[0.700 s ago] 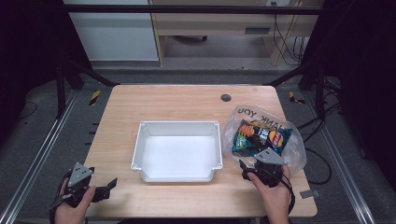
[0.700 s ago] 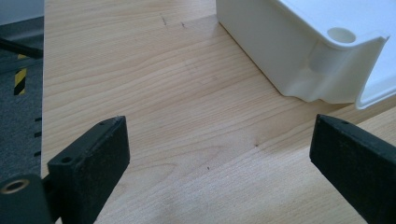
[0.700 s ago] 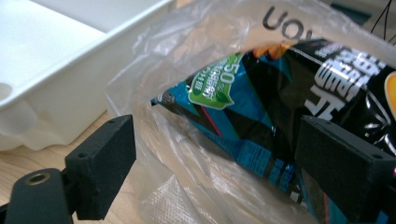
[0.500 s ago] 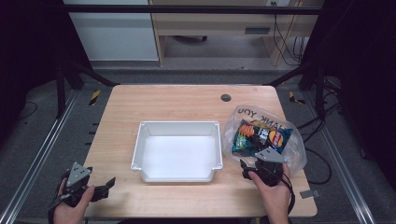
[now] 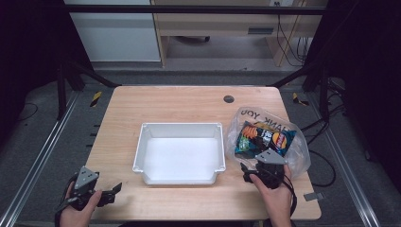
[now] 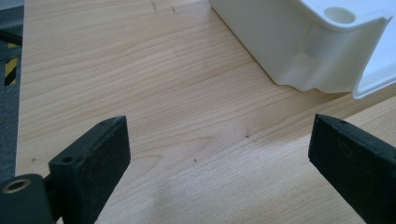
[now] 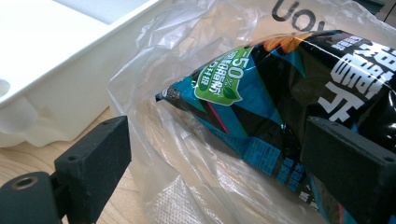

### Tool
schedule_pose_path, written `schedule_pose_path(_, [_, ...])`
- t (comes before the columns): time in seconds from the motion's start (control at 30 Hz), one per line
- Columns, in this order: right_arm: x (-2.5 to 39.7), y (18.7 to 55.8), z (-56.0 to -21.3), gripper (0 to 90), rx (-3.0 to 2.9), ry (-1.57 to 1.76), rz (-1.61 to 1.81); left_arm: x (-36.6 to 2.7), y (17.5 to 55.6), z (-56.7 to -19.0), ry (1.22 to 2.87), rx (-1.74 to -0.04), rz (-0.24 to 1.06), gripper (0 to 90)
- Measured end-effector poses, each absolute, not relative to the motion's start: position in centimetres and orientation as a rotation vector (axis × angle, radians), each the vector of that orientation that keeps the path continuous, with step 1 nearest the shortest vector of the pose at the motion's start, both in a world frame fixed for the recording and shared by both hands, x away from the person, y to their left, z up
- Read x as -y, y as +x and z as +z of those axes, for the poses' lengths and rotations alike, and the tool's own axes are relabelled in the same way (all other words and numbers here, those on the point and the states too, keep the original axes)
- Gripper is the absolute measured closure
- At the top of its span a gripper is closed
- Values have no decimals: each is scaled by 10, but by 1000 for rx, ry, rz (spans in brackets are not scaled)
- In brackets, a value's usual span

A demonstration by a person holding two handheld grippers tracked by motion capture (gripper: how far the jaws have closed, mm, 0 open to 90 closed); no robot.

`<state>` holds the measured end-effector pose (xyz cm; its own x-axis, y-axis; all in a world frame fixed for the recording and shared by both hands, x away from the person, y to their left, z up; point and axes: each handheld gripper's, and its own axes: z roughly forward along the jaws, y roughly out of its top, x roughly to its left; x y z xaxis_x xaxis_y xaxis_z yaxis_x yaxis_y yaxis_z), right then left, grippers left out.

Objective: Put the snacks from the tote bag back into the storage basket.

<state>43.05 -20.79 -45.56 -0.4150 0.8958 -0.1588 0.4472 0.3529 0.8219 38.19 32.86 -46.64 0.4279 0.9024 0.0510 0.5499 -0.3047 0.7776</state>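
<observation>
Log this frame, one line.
left gripper: open, idle over table | right gripper: open at plastic bag | chips: inside bag | tray: empty

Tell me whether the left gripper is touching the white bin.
Apart. The left gripper view shows the left gripper open over bare table, with wood visible between its jaws and the white bin.

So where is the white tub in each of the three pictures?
High view: the white tub sits mid-table, between the two grippers, left of the chip bag.
Left gripper view: its corner fills the top right, beyond the open jaws.
Right gripper view: its side is at the top left, beside the clear plastic bag.
Shared landmark: the wooden table, under the tub everywhere.
</observation>
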Motion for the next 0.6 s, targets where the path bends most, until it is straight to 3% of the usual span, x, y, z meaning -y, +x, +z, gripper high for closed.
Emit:
schedule_pose_path(0.33, [214, 433, -450, 62, -2096, 1182, 1010, -322, 379, -464, 1997, -1184, 651, 56])
schedule_pose_path(0.6, [221, 433, -423, 64, -2247, 1047, 916, -323, 378, -462, 1996, -1178, 669, 55])
